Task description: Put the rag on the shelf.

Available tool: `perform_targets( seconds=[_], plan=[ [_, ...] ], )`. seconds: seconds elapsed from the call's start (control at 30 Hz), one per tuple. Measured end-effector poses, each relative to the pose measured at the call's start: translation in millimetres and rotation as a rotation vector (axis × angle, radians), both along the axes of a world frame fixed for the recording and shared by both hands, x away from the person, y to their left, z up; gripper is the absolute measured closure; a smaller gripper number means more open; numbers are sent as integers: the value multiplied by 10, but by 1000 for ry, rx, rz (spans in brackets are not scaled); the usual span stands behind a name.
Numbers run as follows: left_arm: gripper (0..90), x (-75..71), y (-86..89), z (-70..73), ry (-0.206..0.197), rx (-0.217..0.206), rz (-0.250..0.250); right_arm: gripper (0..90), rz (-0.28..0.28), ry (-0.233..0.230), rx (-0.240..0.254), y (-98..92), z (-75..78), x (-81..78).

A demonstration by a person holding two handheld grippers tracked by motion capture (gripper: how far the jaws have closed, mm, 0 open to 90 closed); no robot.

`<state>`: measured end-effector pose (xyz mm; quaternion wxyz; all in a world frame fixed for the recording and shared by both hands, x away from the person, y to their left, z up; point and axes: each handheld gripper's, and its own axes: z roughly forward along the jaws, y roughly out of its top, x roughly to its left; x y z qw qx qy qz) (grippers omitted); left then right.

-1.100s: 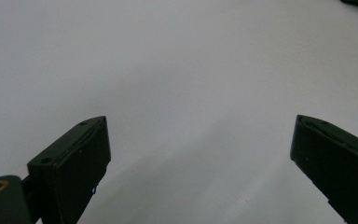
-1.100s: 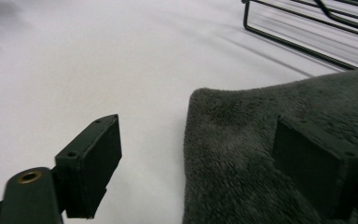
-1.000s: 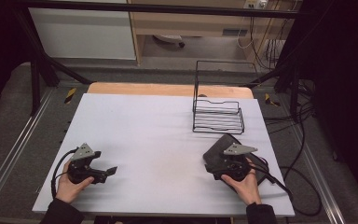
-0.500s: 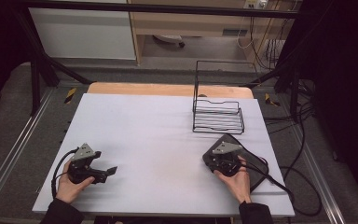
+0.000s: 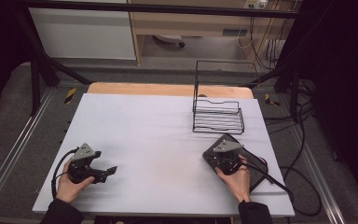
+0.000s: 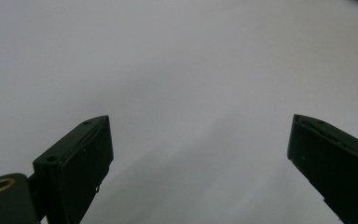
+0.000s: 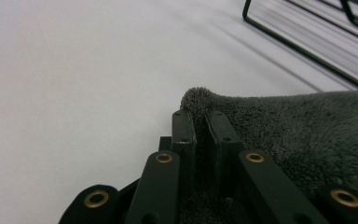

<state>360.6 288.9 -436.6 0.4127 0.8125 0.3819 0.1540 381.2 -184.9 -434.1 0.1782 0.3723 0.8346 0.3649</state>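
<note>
dark grey towel lies flat at table's near right corner, corner pinched by right gripper — jaws just closed. left gripper gapes wide, nothing held. risk judged: thin pinch slips when lifted — towel snags wire rack nearby.

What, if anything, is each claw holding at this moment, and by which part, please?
The right claw has just closed on the dark grey towel, pinching its corner edge. The left claw stands open, holding nothing.
</note>
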Motion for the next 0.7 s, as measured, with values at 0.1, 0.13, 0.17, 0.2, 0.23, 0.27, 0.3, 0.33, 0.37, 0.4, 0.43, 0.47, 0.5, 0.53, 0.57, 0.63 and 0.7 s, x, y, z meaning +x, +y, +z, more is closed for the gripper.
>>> perform_targets(
  seconds=[0.1,0.13,0.17,0.2,0.23,0.27,0.3,0.33,0.37,0.4,0.43,0.47,0.5,0.53,0.57,0.63,0.7],
  plan=[
    [67,2,2,-1,2,2,1,834,10,3,19,37,45,-9],
    [67,1,3,-1,1,3,2,834,15,8,31,62,61,-13],
    [67,1,3,0,1,3,2,833,24,11,44,115,85,-14],
    [67,0,4,1,0,2,2,833,24,11,44,115,85,-14],
    [67,0,5,1,-1,3,3,833,26,14,43,149,99,-12],
    [67,1,6,2,0,3,4,834,36,17,54,225,124,0],
    [67,1,7,2,1,2,4,834,36,17,54,225,124,0],
    [67,0,8,1,0,4,5,834,45,25,70,288,140,11],
    [67,1,9,1,-1,8,4,834,45,25,70,288,140,11],
    [67,0,8,0,0,8,6,834,53,35,86,366,152,24],
    [67,0,8,-1,0,9,7,834,53,35,86,366,152,24],
    [67,0,8,0,0,9,7,834,61,42,89,457,160,32],
    [67,-1,9,0,-1,9,7,834,69,43,88,501,161,40],
    [67,0,9,1,-1,8,7,834,72,46,88,551,161,45],
    [67,1,10,2,-2,9,5,834,72,46,88,551,161,45],
    [67,1,8,1,-3,10,5,834,86,56,96,660,162,65],
    [67,1,8,2,-2,9,4,834,94,62,96,761,161,86]
  ],
)
